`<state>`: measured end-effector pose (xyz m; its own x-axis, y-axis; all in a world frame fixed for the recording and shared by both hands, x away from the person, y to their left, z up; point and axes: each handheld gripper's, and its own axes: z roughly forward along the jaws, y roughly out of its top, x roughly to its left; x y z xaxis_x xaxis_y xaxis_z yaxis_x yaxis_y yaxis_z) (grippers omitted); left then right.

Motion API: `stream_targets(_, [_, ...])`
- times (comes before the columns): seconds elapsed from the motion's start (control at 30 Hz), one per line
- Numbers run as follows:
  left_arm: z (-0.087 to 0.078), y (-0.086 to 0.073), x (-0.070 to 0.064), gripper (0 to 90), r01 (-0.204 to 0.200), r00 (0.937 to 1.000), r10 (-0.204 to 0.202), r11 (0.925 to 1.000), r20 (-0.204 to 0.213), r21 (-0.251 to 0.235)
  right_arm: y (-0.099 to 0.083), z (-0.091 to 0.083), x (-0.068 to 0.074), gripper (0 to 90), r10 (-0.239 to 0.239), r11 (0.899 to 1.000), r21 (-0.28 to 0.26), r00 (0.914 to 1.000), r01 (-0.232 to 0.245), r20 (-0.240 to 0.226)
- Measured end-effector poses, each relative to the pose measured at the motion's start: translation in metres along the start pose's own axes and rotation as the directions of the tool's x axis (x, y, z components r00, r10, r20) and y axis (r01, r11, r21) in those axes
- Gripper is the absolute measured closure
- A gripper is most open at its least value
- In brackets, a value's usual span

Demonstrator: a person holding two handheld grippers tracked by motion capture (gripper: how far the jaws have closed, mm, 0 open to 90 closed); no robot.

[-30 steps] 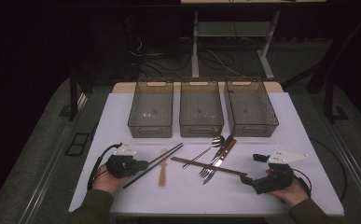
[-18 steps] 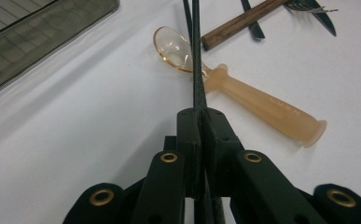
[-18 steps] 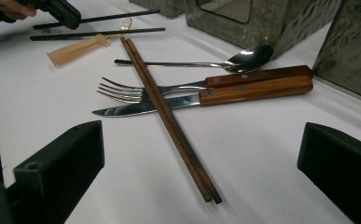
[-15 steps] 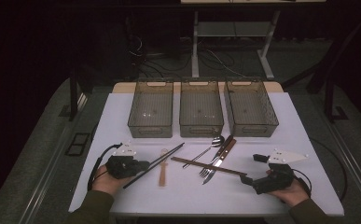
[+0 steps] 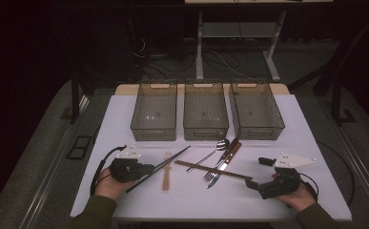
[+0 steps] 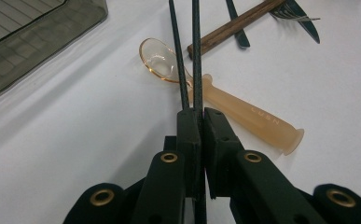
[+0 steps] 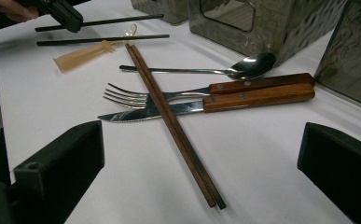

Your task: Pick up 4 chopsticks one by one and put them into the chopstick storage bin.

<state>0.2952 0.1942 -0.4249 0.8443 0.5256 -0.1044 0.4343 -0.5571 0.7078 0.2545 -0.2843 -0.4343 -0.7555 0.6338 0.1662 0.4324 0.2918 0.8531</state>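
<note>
My left gripper point(image 5: 143, 168) has its jaws clamped on the black chopsticks point(image 6: 183, 56), gripping them near one end. In the left gripper view the two sticks run fwd from the jaws, slightly apart, passing over the translucent amber spoon point(image 6: 225, 102), which lies flat on the white worktop point(image 5: 287, 129) w/ its bowl toward the trays. In the high view the black chopsticks slant up-right from the jaws toward the middle of the worktop.

My right gripper point(image 5: 250, 183) sits w/ jaws wide apart, gripping nothing. Btwn them in the right gripper view: brown wooden chopsticks point(image 7: 169, 116) lying diagonally across a fork point(image 7: 178, 95) and a knife point(image 7: 215, 105), both wooden-handled and side by side. A metal spoon point(image 7: 225, 71) lies just beyond, near the trays.

Three smoky clear trays point(image 5: 206, 112) stand in a row at the far side of the worktop.
</note>
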Motion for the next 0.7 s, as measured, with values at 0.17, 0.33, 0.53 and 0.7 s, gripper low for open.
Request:
stream_targets(0.17, [-0.003, 0.003, -0.001, 85.5, 0.008, 1.0, -0.008, 0.9998, 0.0, -0.016, 0.0, -0.001, 0.0, 0.2, 0.0, 1.0, -0.003, 1.0, 0.0, 0.004])
stream_targets(0.33, [-0.002, 0.007, 0.0, 85.5, 0.014, 0.9999, -0.014, 0.9998, -0.004, -0.017, 0.0, -0.002, 0.0, 0.2, -0.001, 1.0, -0.005, 1.0, 0.001, 0.007])
stream_targets(0.53, [-0.004, 0.013, 0.003, 85.5, 0.018, 0.9998, -0.019, 0.9994, -0.002, -0.029, 0.0, -0.003, -0.001, 0.2, 0.004, 1.0, -0.013, 0.9999, -0.004, 0.01])
stream_targets(0.7, [-0.008, 0.02, 0.003, 85.5, 0.032, 0.9995, -0.032, 0.9982, -0.003, -0.05, 0.0, -0.003, -0.001, 0.2, 0.004, 1.0, -0.019, 0.9998, -0.004, 0.018])
